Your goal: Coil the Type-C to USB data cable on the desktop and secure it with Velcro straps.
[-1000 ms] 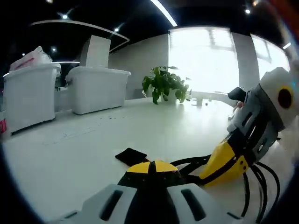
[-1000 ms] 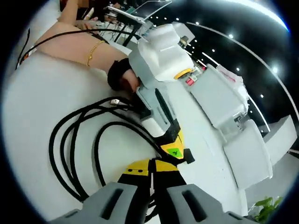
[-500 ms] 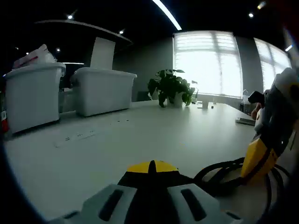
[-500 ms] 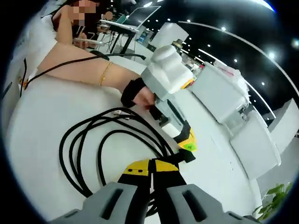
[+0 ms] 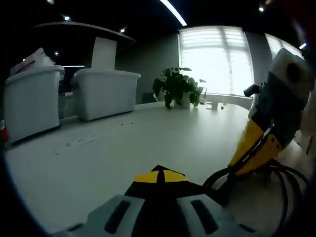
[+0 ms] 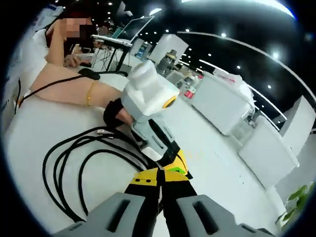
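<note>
While you held both tools low over the white bench (image 5: 148, 143), this was the layout:
Left claw (image 5: 159, 174): your jaws were pressed together at their yellow tips; whether they pinched anything, I cannot tell.
Right claw (image 6: 159, 176): your jaws were closed tip to tip; the cable ran close under them, but I cannot tell whether it was gripped.
Cable (image 6: 74, 163): the black cable lay in several loose loops on the bench, left of your right claw in the right gripper view; a silver plug end (image 6: 102, 131) rested on the far side of the loops.
Cable near left claw: in the left gripper view, black loops (image 5: 276, 177) curved on the bench to the right, just beside your left claw's tips and under the other tool.
Hand (image 6: 114, 114): your gloved hand gripped the left tool just beyond the loops.
Far side: two white bins (image 5: 106, 94) stood at the far left, with a potted plant (image 5: 175, 89) before the bright window.
</note>
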Demonstrator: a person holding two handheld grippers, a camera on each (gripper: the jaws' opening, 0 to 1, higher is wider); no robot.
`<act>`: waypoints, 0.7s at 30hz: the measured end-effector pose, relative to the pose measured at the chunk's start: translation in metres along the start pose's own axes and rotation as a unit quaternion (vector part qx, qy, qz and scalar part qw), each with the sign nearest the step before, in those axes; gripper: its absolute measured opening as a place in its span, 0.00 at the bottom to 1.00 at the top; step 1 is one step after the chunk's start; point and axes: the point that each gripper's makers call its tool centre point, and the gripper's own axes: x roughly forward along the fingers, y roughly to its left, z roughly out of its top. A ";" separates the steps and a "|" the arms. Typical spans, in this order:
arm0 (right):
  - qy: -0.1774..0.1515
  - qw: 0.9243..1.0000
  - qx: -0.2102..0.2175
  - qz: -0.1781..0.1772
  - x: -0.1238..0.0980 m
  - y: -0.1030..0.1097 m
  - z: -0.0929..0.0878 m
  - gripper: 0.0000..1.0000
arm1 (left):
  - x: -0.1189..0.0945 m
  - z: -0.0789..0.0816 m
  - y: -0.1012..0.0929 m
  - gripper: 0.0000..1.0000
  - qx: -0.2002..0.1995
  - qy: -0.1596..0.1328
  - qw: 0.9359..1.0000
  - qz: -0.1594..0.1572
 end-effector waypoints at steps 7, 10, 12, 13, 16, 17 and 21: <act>-0.010 0.999 0.051 -0.005 0.021 -0.017 -0.021 0.01 | 0.000 0.001 -0.015 0.03 0.002 -0.001 1.000 0.000; -0.013 0.999 0.051 -0.013 0.026 -0.023 -0.023 0.01 | 0.000 0.001 -0.020 0.03 0.001 -0.002 1.000 0.000; -0.014 0.998 0.057 -0.013 0.030 -0.025 -0.023 0.01 | 0.000 0.001 -0.023 0.03 0.002 -0.002 1.000 -0.001; -0.014 0.998 0.062 -0.010 0.031 -0.025 -0.024 0.01 | 0.000 0.001 -0.024 0.03 0.002 -0.003 1.000 -0.001; -0.018 0.994 0.105 0.011 0.035 -0.024 -0.026 0.01 | 0.000 0.001 -0.026 0.03 0.003 -0.004 1.000 0.002; -0.016 0.992 0.121 0.018 0.036 -0.024 -0.027 0.01 | -0.001 0.001 -0.009 0.03 0.005 -0.003 1.000 0.023; -0.017 0.987 0.153 0.036 0.037 -0.025 -0.028 0.01 | -0.005 -0.003 0.024 0.03 -0.012 -0.003 0.996 0.084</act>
